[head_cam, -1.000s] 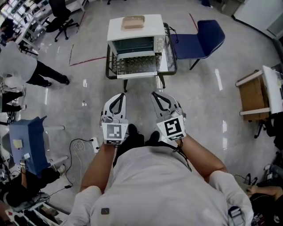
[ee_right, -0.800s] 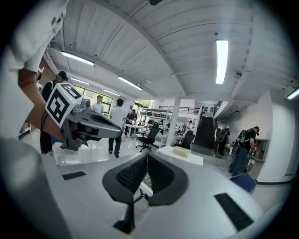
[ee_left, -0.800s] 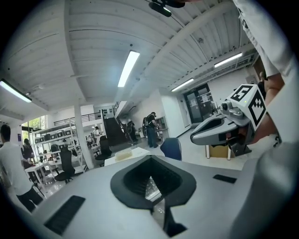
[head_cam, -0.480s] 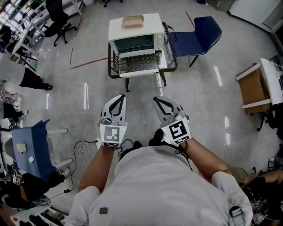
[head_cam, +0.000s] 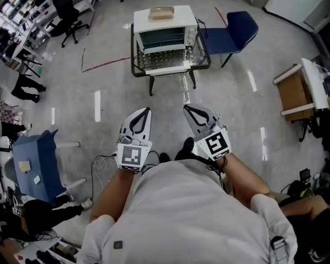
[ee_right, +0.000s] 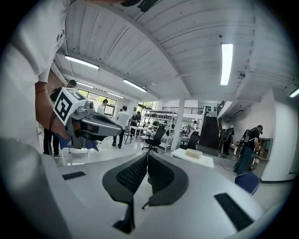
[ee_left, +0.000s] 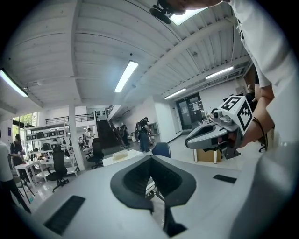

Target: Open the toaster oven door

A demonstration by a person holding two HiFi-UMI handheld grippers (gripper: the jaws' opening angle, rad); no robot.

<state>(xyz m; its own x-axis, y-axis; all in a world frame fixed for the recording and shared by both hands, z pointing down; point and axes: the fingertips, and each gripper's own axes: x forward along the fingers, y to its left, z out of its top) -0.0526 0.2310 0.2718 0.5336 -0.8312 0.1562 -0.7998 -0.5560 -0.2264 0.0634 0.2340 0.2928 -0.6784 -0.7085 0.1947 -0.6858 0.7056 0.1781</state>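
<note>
The white toaster oven (head_cam: 165, 26) stands on a small dark-framed table (head_cam: 135, 67) at the top of the head view, its glass door (head_cam: 164, 60) lying folded down and open in front. A tan object (head_cam: 161, 13) rests on its top. Both grippers hang near the person's body, well short of the oven. My left gripper (head_cam: 147, 110) is shut and empty. My right gripper (head_cam: 187, 108) is shut and empty too. In the left gripper view the closed jaws (ee_left: 150, 158) point toward the oven's top (ee_left: 122, 158); the right gripper view shows its own closed jaws (ee_right: 145, 158) and the oven (ee_right: 195, 156).
A blue chair (head_cam: 234, 32) stands right of the oven table. A wooden cabinet (head_cam: 298, 92) is at the right edge, a blue bin (head_cam: 32, 165) and cables (head_cam: 100, 164) at the left. A red tape line (head_cam: 105, 64) marks the floor. People and office chairs fill the far left.
The person has stepped back from the oven, which now sits higher and smaller in the head view. Both grippers stay shut and level in front of the body.
</note>
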